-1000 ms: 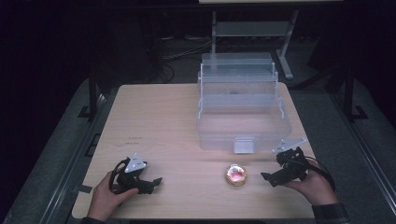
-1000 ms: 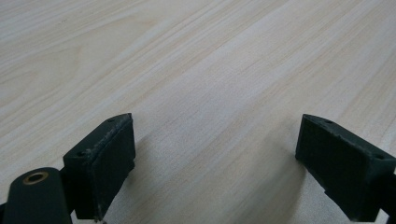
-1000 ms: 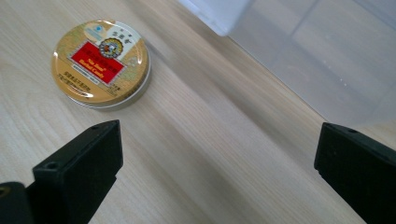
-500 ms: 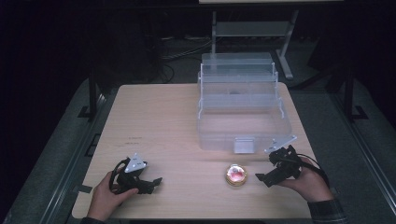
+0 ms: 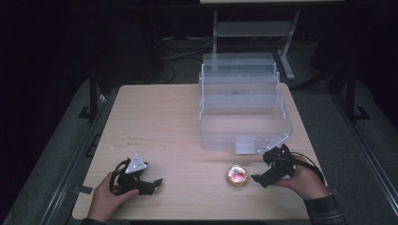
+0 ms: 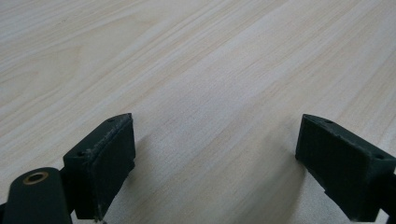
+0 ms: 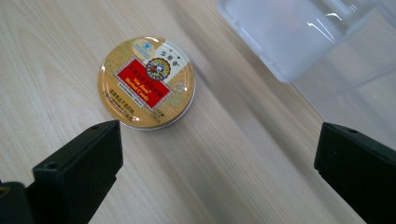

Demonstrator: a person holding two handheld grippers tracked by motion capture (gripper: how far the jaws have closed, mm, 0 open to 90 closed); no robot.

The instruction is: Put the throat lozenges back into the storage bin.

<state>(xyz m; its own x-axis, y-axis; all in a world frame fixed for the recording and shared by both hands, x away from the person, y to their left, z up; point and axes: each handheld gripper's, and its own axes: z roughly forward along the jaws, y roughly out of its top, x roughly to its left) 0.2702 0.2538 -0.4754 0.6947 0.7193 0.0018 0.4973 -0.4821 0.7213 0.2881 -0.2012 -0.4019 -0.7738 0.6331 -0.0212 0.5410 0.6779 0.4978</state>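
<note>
The right gripper (image 5: 265,169), jaws spread wide, points at the small round gold tin (image 5: 237,175), ready to grab it. The left gripper (image 5: 149,183) rests, also spread.

Left gripper (image 6: 215,154): two black jaws rising from bottom edge, set wide apart, nothing between them. Beneath and beyond: bare pale wood table (image 6: 196,60), grain running diagonally. Soft shadows under each jaw. Brass-ringed hole in the bottom-left corner.

Both tongs (image 5: 157,183) (image 5: 263,171) wide open
</note>
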